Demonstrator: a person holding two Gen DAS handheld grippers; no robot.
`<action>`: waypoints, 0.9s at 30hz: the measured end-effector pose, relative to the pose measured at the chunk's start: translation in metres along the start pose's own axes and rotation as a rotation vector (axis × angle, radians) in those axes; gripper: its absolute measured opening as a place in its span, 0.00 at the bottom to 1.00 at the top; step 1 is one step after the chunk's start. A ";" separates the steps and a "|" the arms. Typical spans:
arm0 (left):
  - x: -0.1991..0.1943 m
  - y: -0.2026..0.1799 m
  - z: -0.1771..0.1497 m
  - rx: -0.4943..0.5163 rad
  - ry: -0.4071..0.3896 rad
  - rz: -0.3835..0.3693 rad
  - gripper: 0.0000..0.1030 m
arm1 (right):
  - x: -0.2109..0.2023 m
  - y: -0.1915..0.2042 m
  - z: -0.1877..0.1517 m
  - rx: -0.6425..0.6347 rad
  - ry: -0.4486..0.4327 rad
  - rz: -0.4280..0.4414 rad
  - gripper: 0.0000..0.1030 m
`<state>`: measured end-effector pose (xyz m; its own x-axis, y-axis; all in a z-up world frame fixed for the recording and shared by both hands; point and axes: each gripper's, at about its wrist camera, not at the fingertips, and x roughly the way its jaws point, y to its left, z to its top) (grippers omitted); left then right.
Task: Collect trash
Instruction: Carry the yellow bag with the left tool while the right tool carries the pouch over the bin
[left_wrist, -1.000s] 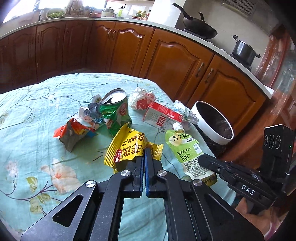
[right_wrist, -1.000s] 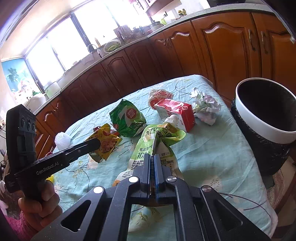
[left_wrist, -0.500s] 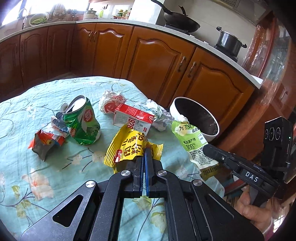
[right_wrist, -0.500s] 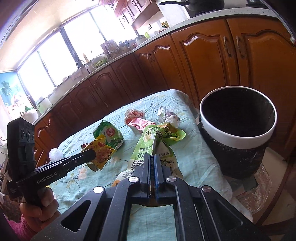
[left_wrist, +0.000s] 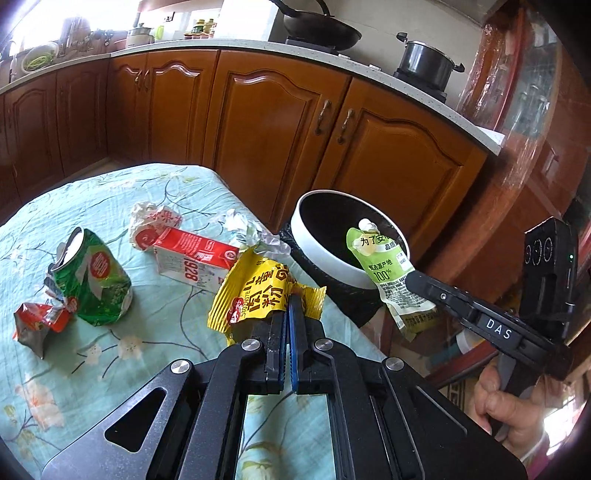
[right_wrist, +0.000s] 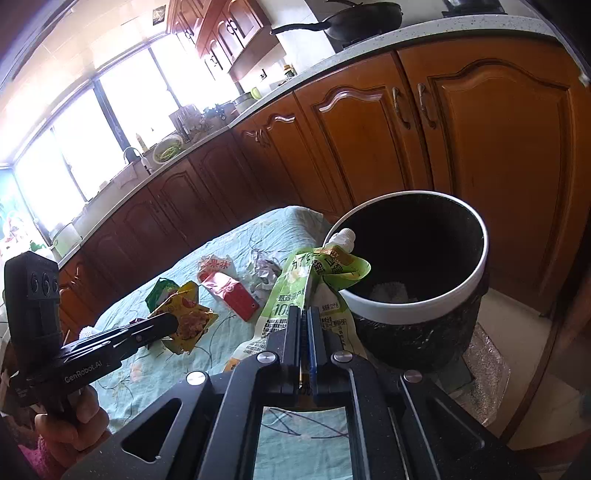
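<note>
While both hands have swung toward the bin, the green pouch now hangs over its white rim, pinched at its lower end in the right gripper's closed jaws. Over the bench edge, the left gripper's jaws clamp the yellow wrapper, which sticks out ahead.

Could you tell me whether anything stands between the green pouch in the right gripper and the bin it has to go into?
Nothing visible does. The right gripper is shut on the green pouch, whose spout end already overlaps the bin at its near rim, and the bin's mouth is open.
</note>
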<state>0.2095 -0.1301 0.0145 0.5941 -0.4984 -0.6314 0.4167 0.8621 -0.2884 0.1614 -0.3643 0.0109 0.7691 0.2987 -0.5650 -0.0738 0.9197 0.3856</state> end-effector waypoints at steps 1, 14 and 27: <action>0.004 -0.004 0.002 0.006 0.003 -0.003 0.01 | 0.000 -0.004 0.002 0.003 -0.002 -0.005 0.03; 0.041 -0.043 0.031 0.074 0.026 -0.042 0.01 | 0.005 -0.043 0.025 0.026 -0.021 -0.057 0.03; 0.078 -0.064 0.052 0.106 0.056 -0.051 0.01 | 0.020 -0.067 0.041 0.030 -0.009 -0.096 0.03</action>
<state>0.2644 -0.2286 0.0211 0.5321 -0.5325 -0.6583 0.5176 0.8199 -0.2449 0.2079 -0.4304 0.0034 0.7775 0.2068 -0.5939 0.0197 0.9359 0.3517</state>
